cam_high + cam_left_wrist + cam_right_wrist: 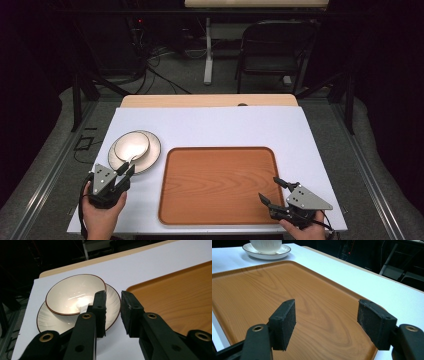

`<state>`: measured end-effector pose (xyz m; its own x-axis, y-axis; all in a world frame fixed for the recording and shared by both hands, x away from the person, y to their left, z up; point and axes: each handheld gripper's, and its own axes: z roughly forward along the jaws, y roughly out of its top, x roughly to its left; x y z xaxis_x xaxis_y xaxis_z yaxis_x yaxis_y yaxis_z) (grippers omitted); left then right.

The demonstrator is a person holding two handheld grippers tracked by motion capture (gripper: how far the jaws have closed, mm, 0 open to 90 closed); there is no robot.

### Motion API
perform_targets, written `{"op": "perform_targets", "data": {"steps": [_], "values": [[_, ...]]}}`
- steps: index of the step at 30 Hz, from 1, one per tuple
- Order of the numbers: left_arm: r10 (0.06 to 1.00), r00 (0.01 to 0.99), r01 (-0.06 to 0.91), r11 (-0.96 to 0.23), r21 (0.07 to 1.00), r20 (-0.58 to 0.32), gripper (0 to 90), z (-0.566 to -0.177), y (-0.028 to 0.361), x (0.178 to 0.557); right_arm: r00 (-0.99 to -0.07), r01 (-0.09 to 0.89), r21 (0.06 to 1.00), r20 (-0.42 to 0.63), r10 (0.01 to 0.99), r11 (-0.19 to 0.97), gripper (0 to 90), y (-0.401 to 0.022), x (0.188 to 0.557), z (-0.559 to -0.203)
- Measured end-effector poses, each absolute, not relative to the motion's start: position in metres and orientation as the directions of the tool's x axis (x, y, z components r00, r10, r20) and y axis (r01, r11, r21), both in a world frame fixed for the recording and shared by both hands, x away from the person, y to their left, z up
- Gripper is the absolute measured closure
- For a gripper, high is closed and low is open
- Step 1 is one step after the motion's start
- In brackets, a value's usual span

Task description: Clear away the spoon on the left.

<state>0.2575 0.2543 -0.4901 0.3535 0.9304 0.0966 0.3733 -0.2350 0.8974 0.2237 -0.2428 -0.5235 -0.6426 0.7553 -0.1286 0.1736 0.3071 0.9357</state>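
The bench (pixel 210 125), under its white cover, took up the middle of the high view, running from the upper centre down to the lower edge. On it, right of centre, lay the wooden tray (pixel 220 185), bare wood grain across its whole floor. In my right gripper view the tray (pixel 262 297) spread across most of the frame.

At the left of the high view, just beside the tray's upper left corner, sat the saucer (pixel 150 155) with the bowl (pixel 131 146) standing upright on it. Both were cream with a thin dark rim line. In my left gripper view the bowl (pixel 72 293) was left of centre and the saucer (pixel 112 302) showed beyond it on the right.

My left gripper (pixel 126 169) was at the lower left of the high view, its tips at the near edge of the saucer. Its fingers (pixel 100 312) stood with only a narrow gap between them; the left one overlapped the bowl's near rim, but I could not tell whether it touched. Nothing sat in the gap.

My right gripper (pixel 271 191) was at the lower right, over the tray's near right corner. Its fingers (pixel 284 322) were spread wide and held nothing.
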Motion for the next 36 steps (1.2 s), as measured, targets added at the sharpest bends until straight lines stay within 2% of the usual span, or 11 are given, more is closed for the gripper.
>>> {"op": "perform_targets", "data": {"steps": [4,12,15,18,25,36], "values": [[0.938,0.343,0.397,-0.195,0.897,0.052,77.2,-0.486,0.252,0.263,-0.644,0.176,0.935,-0.127,0.755,0.308,30.9,-0.243,0.224,-0.524],[0.940,0.334,0.405,-0.209,0.890,0.069,80.6,-0.486,0.248,0.272,-0.644,0.176,0.934,-0.130,0.754,0.312,30.9,-0.243,0.224,-0.524],[0.942,0.330,0.419,-0.203,0.885,0.060,87.1,-0.488,0.247,0.277,-0.644,0.180,0.933,-0.129,0.754,0.313,30.9,-0.243,0.225,-0.524],[0.949,0.312,0.435,-0.192,0.880,0.053,90.0,-0.489,0.246,0.280,-0.644,0.179,0.932,-0.130,0.754,0.314,30.9,-0.243,0.225,-0.524],[0.964,0.263,0.472,-0.156,0.867,0.030,90.0,-0.493,0.250,0.285,-0.643,0.180,0.932,-0.130,0.755,0.314,30.9,-0.243,0.225,-0.524],[0.975,0.218,0.502,-0.148,0.852,0.041,90.0,-0.498,0.262,0.288,-0.642,0.182,0.932,-0.130,0.756,0.315,30.9,-0.244,0.225,-0.524]]}}
